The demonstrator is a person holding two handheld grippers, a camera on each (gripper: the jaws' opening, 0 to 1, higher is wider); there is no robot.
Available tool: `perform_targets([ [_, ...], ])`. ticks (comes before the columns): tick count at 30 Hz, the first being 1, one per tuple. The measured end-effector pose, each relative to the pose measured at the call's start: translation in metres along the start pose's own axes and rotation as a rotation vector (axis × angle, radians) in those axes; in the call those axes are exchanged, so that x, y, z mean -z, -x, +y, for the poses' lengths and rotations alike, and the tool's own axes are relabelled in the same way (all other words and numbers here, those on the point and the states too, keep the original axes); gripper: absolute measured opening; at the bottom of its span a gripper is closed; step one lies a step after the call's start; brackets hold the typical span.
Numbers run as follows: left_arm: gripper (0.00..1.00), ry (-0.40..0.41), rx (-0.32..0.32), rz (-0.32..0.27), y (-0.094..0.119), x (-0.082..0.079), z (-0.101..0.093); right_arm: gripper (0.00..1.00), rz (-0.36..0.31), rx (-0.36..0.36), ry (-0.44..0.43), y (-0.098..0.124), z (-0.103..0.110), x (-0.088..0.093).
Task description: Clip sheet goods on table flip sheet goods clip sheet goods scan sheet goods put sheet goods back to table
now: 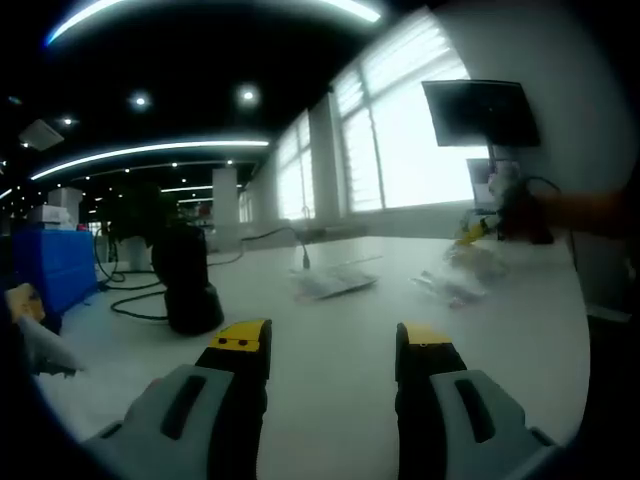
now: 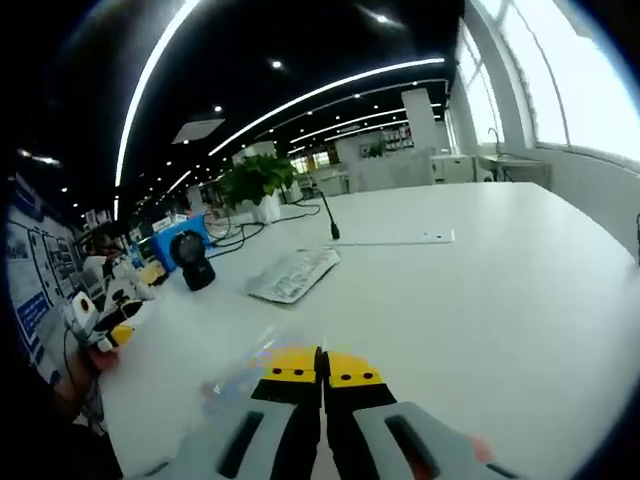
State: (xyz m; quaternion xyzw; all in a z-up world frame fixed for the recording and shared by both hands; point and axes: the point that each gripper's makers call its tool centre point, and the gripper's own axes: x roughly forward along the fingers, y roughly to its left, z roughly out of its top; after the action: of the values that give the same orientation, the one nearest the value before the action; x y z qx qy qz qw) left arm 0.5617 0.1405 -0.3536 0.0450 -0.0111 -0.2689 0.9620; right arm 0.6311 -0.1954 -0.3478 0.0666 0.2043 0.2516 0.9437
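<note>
My left gripper [image 1: 332, 338] stands open over the white table [image 1: 340, 400], with nothing between its yellow-tipped jaws. Ahead of it lies a flat printed sheet packet [image 1: 335, 283], and a crinkled clear packet [image 1: 455, 282] lies further right. My right gripper [image 2: 321, 366] is shut, and the edge of the clear packet [image 2: 238, 378] reaches in at its jaw tips from the left. In the left gripper view the right gripper [image 1: 478, 230] hangs at the far right, just above that clear packet. The printed packet [image 2: 294, 275] lies further out in the right gripper view.
A black barcode scanner [image 1: 190, 285] [image 2: 195, 262] stands on the table with cables behind it. A thin microphone [image 2: 328, 215] rises near the printed packet. A blue box [image 1: 50, 265] and a monitor [image 1: 480, 112] stand at the sides. The left gripper [image 2: 105, 325] shows at the table's left edge.
</note>
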Motion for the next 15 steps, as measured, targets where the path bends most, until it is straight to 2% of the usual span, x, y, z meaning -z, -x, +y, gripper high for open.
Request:
perform_targets([
  [6,0.42,0.001,-0.003,-0.004,0.001,-0.001,-0.002,0.0,-0.053,-0.042,0.009,0.001,0.023,-0.024],
  [15,0.42,0.005,-0.001,-0.01,0.002,-0.002,-0.002,0.0,-0.11,-0.098,0.03,0.003,0.061,-0.049],
])
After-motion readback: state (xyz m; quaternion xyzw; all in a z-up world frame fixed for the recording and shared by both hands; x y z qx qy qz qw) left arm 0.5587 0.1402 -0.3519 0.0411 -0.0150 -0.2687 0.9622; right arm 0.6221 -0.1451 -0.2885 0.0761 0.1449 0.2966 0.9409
